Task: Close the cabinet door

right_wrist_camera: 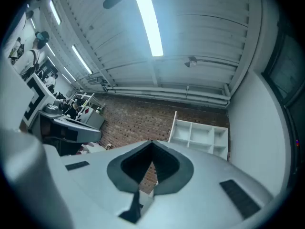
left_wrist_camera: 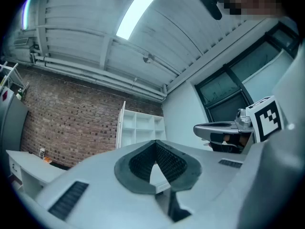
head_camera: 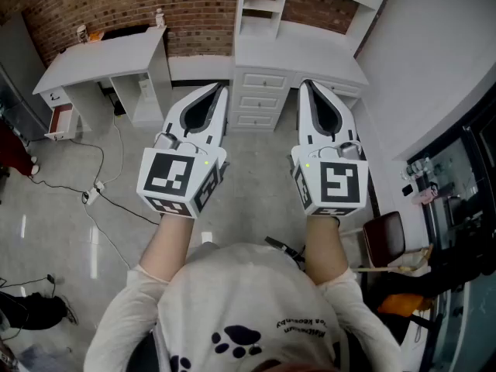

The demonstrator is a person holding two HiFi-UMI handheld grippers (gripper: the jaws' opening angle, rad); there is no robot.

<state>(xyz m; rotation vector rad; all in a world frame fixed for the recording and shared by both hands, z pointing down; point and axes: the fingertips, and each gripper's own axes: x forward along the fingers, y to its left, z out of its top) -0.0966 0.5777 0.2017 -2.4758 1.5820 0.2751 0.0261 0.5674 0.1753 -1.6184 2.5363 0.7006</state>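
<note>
The left gripper (head_camera: 219,91) and the right gripper (head_camera: 304,86) are held out side by side, each with its jaws together at the tips. Far beyond them, white drawers (head_camera: 262,101) stand under open shelves (head_camera: 267,6) against a brick wall (head_camera: 116,2). A white desk (head_camera: 101,56) sits far left, and cables (head_camera: 108,200) trail over the floor (head_camera: 256,184).

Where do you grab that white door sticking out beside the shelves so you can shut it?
Take the cabinet door by its free front edge, the upright one farthest from the shelf unit. It seems hinged at the unit's left side and stands swung out, so come from its outer left face and push it right. No handle shows, so pushing probably beats pinching.
</note>
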